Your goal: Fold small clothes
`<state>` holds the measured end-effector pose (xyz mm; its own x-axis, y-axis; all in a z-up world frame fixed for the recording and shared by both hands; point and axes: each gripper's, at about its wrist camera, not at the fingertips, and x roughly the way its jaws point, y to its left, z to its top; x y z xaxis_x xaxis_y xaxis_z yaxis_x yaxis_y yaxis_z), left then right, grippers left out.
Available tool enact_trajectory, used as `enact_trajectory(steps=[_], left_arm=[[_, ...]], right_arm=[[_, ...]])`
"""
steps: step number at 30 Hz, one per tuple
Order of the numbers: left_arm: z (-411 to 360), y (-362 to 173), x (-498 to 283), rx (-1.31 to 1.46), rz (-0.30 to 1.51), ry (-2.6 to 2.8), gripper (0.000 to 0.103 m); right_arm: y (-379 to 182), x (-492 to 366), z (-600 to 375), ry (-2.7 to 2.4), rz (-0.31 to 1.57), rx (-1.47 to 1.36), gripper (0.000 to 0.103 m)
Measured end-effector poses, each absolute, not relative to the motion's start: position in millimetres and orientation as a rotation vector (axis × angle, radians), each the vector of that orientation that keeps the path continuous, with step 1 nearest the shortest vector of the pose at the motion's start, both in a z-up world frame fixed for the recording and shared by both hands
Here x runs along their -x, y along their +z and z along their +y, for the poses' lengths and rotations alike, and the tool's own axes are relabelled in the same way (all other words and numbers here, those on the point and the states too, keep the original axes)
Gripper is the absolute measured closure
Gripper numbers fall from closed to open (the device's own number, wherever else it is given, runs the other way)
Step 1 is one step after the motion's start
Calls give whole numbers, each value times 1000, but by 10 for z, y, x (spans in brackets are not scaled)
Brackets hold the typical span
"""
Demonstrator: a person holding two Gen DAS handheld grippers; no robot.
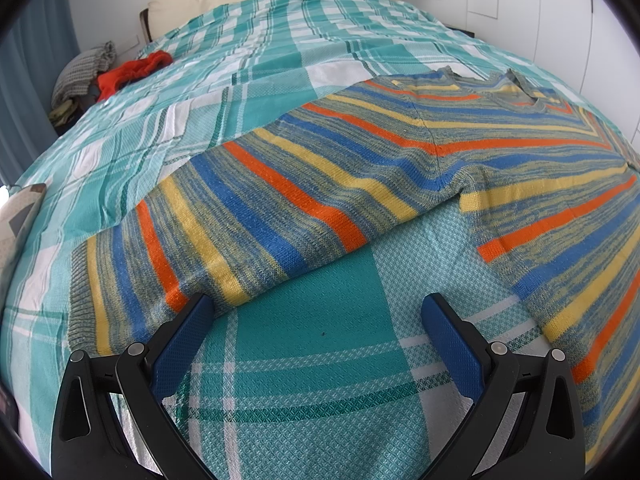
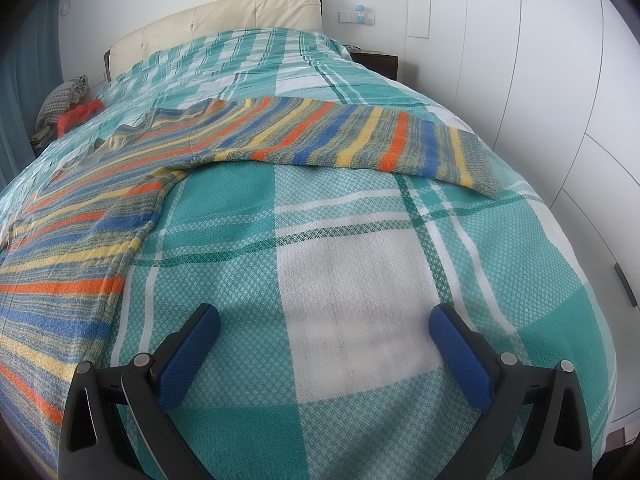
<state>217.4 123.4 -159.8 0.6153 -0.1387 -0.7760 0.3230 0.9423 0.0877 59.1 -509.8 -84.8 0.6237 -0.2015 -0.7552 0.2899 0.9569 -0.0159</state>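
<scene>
A striped knit sweater (image 1: 400, 148) in blue, orange, yellow and grey lies flat on the bed, sleeves spread out. In the left wrist view its left sleeve (image 1: 192, 236) runs down to the cuff by my left gripper (image 1: 320, 308), which is open and empty, its left fingertip touching or just over the sleeve edge. In the right wrist view the sweater (image 2: 80, 208) fills the left side and its other sleeve (image 2: 360, 136) stretches right. My right gripper (image 2: 324, 316) is open and empty over bare bedspread, short of the sleeve.
The bed has a teal and white plaid cover (image 2: 360, 264) and a cream headboard (image 2: 216, 20). A pile of clothes with a red garment (image 1: 132, 72) sits at the far left edge. White wardrobe doors (image 2: 540, 80) stand to the right, a nightstand (image 2: 376, 60) beside the headboard.
</scene>
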Motion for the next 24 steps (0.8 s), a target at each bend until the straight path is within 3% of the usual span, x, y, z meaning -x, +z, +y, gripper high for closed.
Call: enact_trajectory(steps=[19, 24], left_arm=[[1240, -1608, -2166, -228, 867, -267, 0], [1238, -1607, -2202, -190, 901, -235, 0]], right_arm=[[-767, -611, -5104, -255, 895, -123, 0], [-425, -525, -5661, -96, 811, -502, 1]])
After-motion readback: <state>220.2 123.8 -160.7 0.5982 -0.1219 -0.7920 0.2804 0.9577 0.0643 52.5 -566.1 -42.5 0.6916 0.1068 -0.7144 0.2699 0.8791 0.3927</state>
